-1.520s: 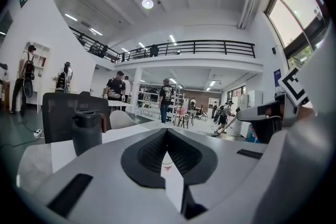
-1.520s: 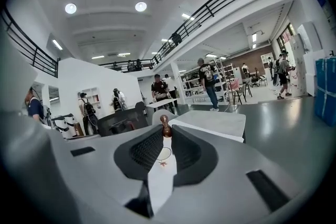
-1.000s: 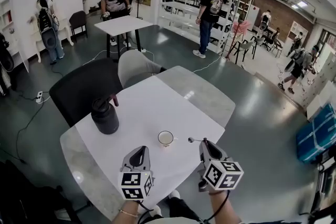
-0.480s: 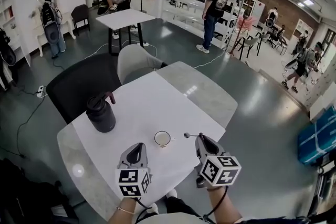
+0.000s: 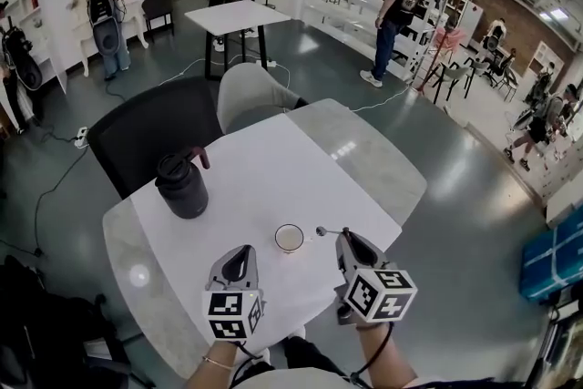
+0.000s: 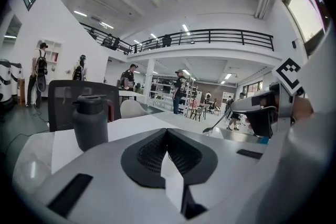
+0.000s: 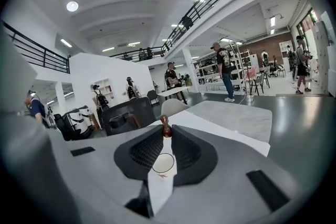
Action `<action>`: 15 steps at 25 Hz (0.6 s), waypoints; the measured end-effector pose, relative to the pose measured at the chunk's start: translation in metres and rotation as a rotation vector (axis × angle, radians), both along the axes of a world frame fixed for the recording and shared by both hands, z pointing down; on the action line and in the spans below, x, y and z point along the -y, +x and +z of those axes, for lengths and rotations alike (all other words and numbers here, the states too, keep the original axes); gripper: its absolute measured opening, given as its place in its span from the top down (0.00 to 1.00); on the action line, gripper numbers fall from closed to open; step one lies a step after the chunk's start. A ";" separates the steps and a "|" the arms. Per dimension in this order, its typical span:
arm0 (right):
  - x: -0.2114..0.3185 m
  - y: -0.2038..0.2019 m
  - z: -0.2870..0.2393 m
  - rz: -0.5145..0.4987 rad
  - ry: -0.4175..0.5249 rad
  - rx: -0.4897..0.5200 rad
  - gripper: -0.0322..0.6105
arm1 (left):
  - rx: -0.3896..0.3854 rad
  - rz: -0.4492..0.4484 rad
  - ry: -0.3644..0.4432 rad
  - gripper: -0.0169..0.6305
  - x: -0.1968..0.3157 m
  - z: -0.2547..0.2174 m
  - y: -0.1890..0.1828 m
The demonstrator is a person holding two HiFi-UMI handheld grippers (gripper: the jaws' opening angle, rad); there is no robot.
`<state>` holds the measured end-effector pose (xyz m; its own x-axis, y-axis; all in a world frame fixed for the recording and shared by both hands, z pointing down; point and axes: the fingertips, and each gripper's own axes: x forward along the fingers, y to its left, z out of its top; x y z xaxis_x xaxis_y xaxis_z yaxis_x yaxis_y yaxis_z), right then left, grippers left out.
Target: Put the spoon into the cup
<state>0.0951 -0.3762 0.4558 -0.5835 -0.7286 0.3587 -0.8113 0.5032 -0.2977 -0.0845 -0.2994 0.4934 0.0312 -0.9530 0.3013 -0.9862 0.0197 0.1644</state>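
Currently: right gripper (image 5: 345,238) jaws narrow, clamped on spoon (image 5: 328,232); bowl end near cup (image 5: 289,238) on counter (image 5: 255,178). Left gripper (image 5: 241,254) jaws together, empty. Risk: spoon clips rim, cup tips.

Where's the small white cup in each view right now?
Head view: small white round cup, lower centre, on the white table.
Left gripper view: not in view.
Right gripper view: the cup, low centre, seen through the jaw gap.
Shared landmark: black chair behind the table.
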 end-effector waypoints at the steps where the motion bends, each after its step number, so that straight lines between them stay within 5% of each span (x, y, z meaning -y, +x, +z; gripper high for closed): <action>1: 0.000 -0.003 0.002 -0.009 -0.005 0.001 0.84 | 0.001 -0.008 -0.003 0.95 -0.001 0.001 -0.002; 15: 0.005 -0.040 0.032 -0.123 -0.085 -0.007 0.84 | -0.011 -0.124 -0.048 0.95 -0.011 0.022 -0.027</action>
<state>0.0550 -0.3815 0.4880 -0.6634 -0.6188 0.4206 -0.7476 0.5719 -0.3377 -0.1116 -0.2880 0.5158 -0.0820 -0.9342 0.3472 -0.9739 0.1491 0.1713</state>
